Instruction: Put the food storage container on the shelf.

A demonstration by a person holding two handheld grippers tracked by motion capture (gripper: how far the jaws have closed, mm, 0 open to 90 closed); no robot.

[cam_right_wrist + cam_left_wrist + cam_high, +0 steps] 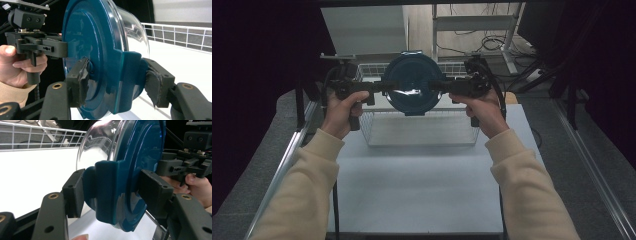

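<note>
The round container, a clear bowl under a dark teal lid, was held up in the air over the wire basket at the far edge of the bench, tipped on its side so the lid faced the person. The left gripper was clamped on the lid's left tab, one jaw on each face of it, as the left gripper view showed. The right gripper was clamped likewise on the opposite tab. The left hand and right hand held the grippers level with each other. The basket stood on the bench's white top below the container.
</note>
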